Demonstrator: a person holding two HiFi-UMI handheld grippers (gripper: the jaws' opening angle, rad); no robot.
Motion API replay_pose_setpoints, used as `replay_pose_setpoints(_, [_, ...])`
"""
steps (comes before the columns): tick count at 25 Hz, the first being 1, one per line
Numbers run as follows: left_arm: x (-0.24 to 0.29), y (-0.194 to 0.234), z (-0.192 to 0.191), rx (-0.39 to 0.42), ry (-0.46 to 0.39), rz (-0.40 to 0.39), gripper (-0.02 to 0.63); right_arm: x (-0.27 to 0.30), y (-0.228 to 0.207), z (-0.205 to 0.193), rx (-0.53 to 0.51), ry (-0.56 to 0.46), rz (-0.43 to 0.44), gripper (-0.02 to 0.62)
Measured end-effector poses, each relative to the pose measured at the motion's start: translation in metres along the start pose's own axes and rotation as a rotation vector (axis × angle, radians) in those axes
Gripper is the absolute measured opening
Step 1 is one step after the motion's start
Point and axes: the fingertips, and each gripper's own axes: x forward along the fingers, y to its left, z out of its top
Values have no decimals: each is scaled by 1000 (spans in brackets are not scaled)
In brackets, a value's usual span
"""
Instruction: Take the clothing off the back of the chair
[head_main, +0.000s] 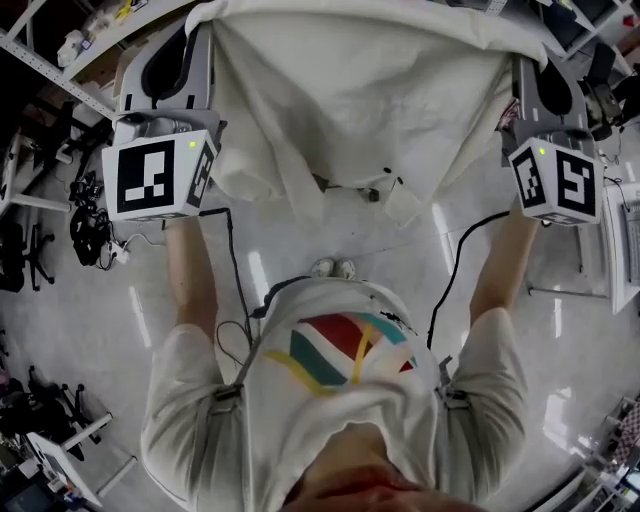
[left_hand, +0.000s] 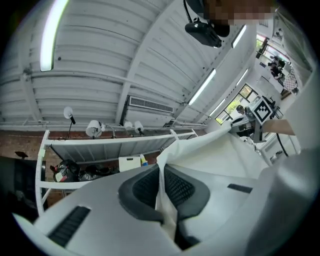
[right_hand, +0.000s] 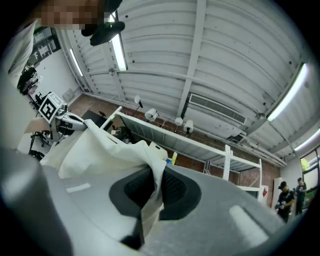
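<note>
A white garment (head_main: 360, 90) hangs spread between my two raised grippers, high in the head view. My left gripper (head_main: 185, 40) is shut on the cloth's left top edge. In the left gripper view that gripper (left_hand: 161, 172) has a fold of the garment (left_hand: 220, 155) pinched between its dark pads. My right gripper (head_main: 535, 85) is shut on the right top edge. The right gripper view shows it (right_hand: 154, 182) clamping the garment (right_hand: 95, 150) the same way. The cloth sags in the middle. No chair can be made out; the hanging garment hides what stands behind it.
White shelving racks (left_hand: 100, 145) (right_hand: 200, 142) stand along the brick wall under a ribbed ceiling with strip lights. On the pale floor, cables (head_main: 235, 290) trail by my feet. Dark office chairs (head_main: 25, 250) and clutter lie at the left, and a white table (head_main: 620, 240) stands at the right.
</note>
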Motion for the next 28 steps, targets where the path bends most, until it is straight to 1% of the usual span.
replay_pose_setpoints(3, [0, 6, 33, 1, -78, -5, 14, -2, -2, 36, 2, -95, 11, 5])
replay_pose_setpoints(7, [0, -12, 90, 23, -187, -57, 14, -10, 8, 88, -2, -207, 59, 5])
replay_pose_setpoints(9, [1, -26, 120, 45, -240, -104, 14, -11, 21, 116, -14, -261, 102, 5])
replay_pose_setpoints(12, [-2, -59, 157, 64, -321, -204, 14, -19, 49, 152, -22, -343, 186, 5])
replay_pose_setpoints(15, [-12, -96, 176, 43, -364, -293, 14, -36, 81, 175, -7, -397, 303, 5])
replay_pose_setpoints(17, [-18, -120, 170, 11, -356, -353, 14, -45, 104, 176, 8, -404, 384, 5])
replay_pose_setpoints(19, [-23, -141, 151, -9, -322, -399, 14, -49, 128, 163, 25, -389, 449, 6])
replay_pose_setpoints(20, [-25, -149, 139, -13, -300, -411, 14, -50, 138, 153, 34, -371, 469, 6])
replay_pose_setpoints(22, [-28, -161, 112, -32, -254, -427, 14, -52, 149, 126, 65, -321, 493, 5])
replay_pose_setpoints(24, [-27, -170, 83, -80, -201, -448, 14, -50, 156, 97, 121, -263, 511, 6])
replay_pose_setpoints(26, [-27, -181, 50, -129, -123, -473, 14, -49, 164, 64, 184, -185, 519, 6])
replay_pose_setpoints(28, [-29, -194, 16, -149, -34, -498, 14, -50, 172, 27, 249, -93, 524, 6])
